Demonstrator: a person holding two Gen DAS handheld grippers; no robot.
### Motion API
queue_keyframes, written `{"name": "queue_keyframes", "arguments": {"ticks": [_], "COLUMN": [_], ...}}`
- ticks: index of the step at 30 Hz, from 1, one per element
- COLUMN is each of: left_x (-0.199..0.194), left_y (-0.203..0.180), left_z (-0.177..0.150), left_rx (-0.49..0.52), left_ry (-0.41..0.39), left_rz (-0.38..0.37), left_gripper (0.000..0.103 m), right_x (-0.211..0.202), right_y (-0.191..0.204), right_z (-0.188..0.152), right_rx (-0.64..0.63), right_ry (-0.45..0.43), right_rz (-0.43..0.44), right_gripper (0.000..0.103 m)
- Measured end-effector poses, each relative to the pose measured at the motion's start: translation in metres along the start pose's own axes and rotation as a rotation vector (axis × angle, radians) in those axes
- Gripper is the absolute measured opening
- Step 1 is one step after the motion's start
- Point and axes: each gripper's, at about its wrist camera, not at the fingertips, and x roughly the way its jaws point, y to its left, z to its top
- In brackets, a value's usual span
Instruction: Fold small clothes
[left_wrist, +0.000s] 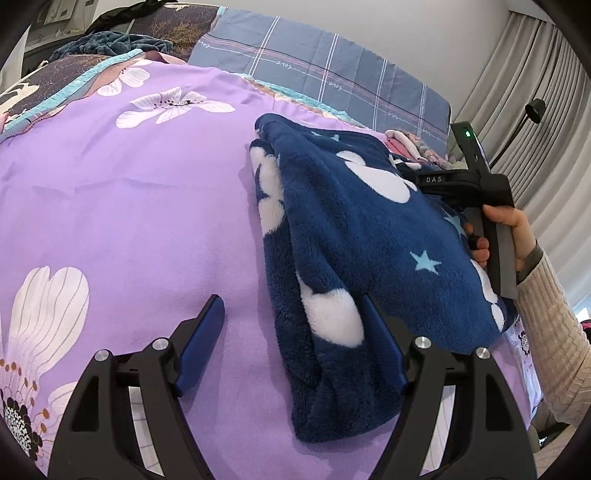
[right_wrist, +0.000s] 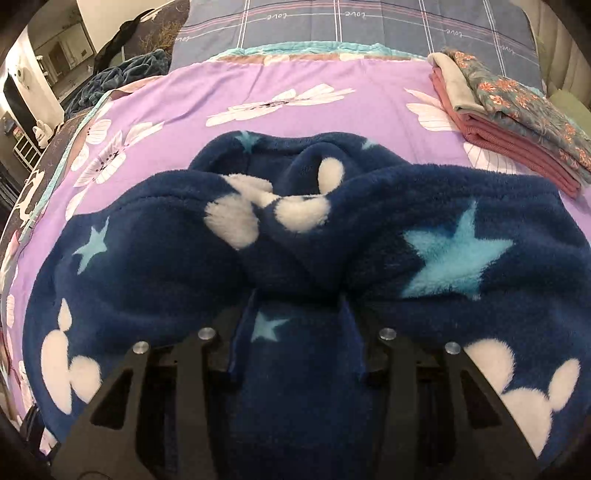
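I am carrying a fold of the navy fleece garment (left_wrist: 351, 236) across the purple floral bedspread (left_wrist: 129, 206), and to do it well I am keeping the gathered edge bunched evenly, laying it square over the lower layer so no ridge forms, and I judge the free claw should pin the near edge before anything lets go.

Going left to right: the left gripper (left_wrist: 291, 343) is standing wide open and holding nothing. Bare bedspread is lying beside its left finger, and the garment's near folded edge is lying against the inside of its right finger, spreading away ahead and to the right of it.

The right gripper (right_wrist: 291, 332) is partly closed, pinching a thick bunch of the fleece between its fingers. The rest of the garment is billowing ahead and to both sides of this claw. A stack of folded clothes (right_wrist: 517, 129) is sitting well apart, far ahead to its right.
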Motion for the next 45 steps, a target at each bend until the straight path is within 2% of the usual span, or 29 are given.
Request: {"name": "queue_keyframes", "arguments": {"ticks": [4, 8, 10, 12, 15, 16, 19, 20, 22, 24, 25, 26, 27, 29, 32, 34, 37, 40, 45], "left_x": [0.0, 0.0, 0.0, 0.0, 0.0, 0.0, -0.001, -0.001, -0.002, -0.004, -0.006, -0.007, -0.009, -0.018, -0.026, -0.018, 0.006, 0.031, 0.062], "left_y": [0.0, 0.0, 0.0, -0.001, 0.0, 0.0, -0.002, -0.002, -0.001, 0.002, 0.005, 0.007, 0.011, 0.019, 0.026, 0.028, 0.033, 0.033, 0.026], "left_z": [-0.001, -0.001, -0.001, -0.001, -0.002, -0.002, -0.003, -0.002, -0.002, -0.001, 0.002, 0.004, 0.008, 0.018, 0.038, 0.054, 0.069, 0.076, 0.082], "left_rx": [-0.002, -0.001, -0.001, 0.002, -0.002, -0.001, 0.003, 0.001, -0.004, -0.017, -0.033, -0.043, -0.059, -0.092, -0.084, -0.073, -0.093, -0.1, -0.091], "left_ry": [-0.003, -0.002, -0.002, -0.003, -0.003, -0.003, -0.003, -0.002, -0.004, -0.004, -0.001, 0.0, -0.004, -0.033, -0.062, -0.033, 0.033, 0.093, 0.135], "left_rz": [-0.004, -0.004, -0.004, -0.002, -0.008, -0.011, -0.002, -0.003, -0.01, -0.026, -0.046, -0.059, -0.073, -0.088, -0.093, -0.139, -0.196, -0.235, -0.284], "left_gripper": [0.077, 0.077, 0.077, 0.077, 0.078, 0.078, 0.078, 0.078, 0.078, 0.078, 0.078, 0.078, 0.078, 0.078, 0.078, 0.078, 0.078, 0.078, 0.078], "right_x": [-0.027, -0.069, -0.082, -0.071, 0.008, 0.016, 0.007, 0.001, -0.032, -0.072, -0.102, -0.121, -0.138, -0.166, -0.169, -0.165, -0.159, -0.152, -0.137], "right_y": [0.013, 0.018, 0.023, 0.024, 0.005, 0.006, 0.033, 0.038, 0.04, 0.052, 0.068, 0.084, 0.1, 0.137, 0.175, 0.193, 0.213, 0.228, 0.243], "right_z": [-0.006, -0.002, 0.008, 0.022, 0.034, 0.033, 0.033, 0.03, 0.02, -0.002, -0.023, -0.042, -0.066, -0.131, -0.201, -0.235, -0.257, -0.262, -0.258], "right_rx": [-0.022, -0.025, -0.038, -0.031, 0.036, 0.01, -0.096, -0.13, -0.112, -0.127, -0.212, -0.295, -0.391, -0.658, -0.902, -0.996, -1.044, -1.052, -1.046], "right_ry": [-0.062, -0.186, -0.238, -0.214, 0.009, -0.03, -0.03, -0.038, -0.092, -0.167, -0.235, -0.291, -0.349, -0.445, -0.449, -0.449, -0.485, -0.464, -0.397], "right_rz": [-0.052, -0.001, -0.032, -0.066, -0.149, -0.178, -0.312, -0.326, -0.234, -0.099, -0.044, -0.028, -0.018, 0.029, 0.05, 0.068, 0.04, 0.022, 0.001], "right_gripper": [0.044, 0.045, 0.046, 0.046, 0.048, 0.048, 0.049, 0.048, 0.049, 0.049, 0.054, 0.062, 0.066, 0.073, 0.073, 0.073, 0.074, 0.074, 0.074]}}
